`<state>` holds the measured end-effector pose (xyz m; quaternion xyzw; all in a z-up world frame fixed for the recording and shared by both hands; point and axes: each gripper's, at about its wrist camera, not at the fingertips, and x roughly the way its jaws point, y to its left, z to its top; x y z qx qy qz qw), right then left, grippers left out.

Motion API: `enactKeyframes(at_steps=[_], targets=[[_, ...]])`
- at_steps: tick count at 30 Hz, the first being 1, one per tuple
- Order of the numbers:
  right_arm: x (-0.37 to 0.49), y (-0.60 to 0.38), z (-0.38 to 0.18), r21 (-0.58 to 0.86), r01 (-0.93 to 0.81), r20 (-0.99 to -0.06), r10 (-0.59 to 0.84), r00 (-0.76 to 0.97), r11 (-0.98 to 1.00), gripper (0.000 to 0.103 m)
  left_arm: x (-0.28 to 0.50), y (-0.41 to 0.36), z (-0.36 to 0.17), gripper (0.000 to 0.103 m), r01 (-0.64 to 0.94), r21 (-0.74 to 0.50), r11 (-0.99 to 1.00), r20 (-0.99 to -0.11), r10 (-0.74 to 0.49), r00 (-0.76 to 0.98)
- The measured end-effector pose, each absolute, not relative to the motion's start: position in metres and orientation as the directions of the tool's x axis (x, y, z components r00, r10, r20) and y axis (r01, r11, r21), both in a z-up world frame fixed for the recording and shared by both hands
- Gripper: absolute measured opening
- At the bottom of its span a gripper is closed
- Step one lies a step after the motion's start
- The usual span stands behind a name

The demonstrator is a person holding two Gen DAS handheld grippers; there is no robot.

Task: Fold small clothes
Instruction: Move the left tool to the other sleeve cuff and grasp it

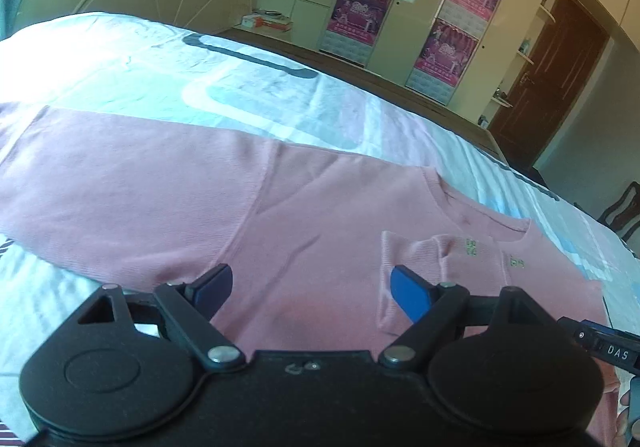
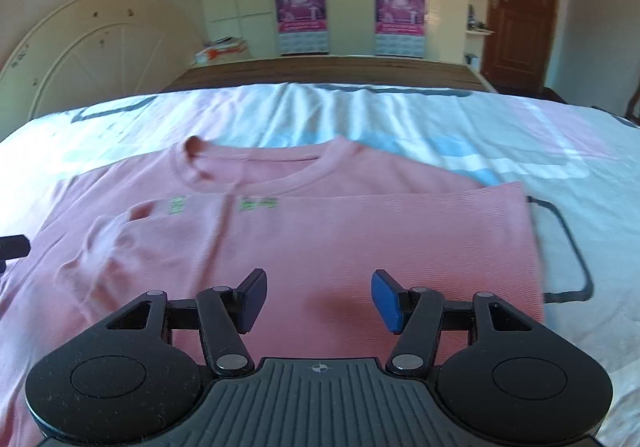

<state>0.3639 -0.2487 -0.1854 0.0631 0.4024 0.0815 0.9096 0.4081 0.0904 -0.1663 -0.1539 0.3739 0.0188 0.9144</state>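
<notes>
A pink long-sleeved top (image 1: 304, 215) lies spread flat on the bed (image 1: 120, 63), over a pale patterned sheet, its round neckline (image 2: 256, 171) towards the wardrobe side and small green lettering (image 2: 256, 203) just below the collar; one sleeve (image 2: 420, 231) is folded across the body, while the other stretches out flat over the sheet. The left claw (image 1: 310, 289) hangs over the top's chest with its blue pads wide apart and nothing between them. The right claw (image 2: 318, 299) stands about half open over the folded sleeve, also gripping nothing.
</notes>
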Motion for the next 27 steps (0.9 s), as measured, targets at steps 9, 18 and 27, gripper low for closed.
enactKeyframes(at_steps=[9, 18, 27], targets=[[0.365, -0.151, -0.183, 0.186, -0.249, -0.713, 0.305, 0.631, 0.950, 0.058, 0.373, 0.201, -0.165, 0.081, -0.356, -0.312, 0.881, -0.718, 0.027, 0.695], [0.385, -0.095, -0.180, 0.178, -0.270, -0.717, 0.312, 0.624, 0.946, 0.057, 0.357, 0.263, -0.165, 0.081, -0.435, -0.321, 0.841, -0.718, 0.084, 0.691], [0.398, -0.051, -0.185, 0.154, -0.302, -0.725, 0.316, 0.612, 0.941, 0.057, 0.358, 0.306, -0.176, 0.081, -0.484, -0.342, 0.806, -0.725, 0.101, 0.681]])
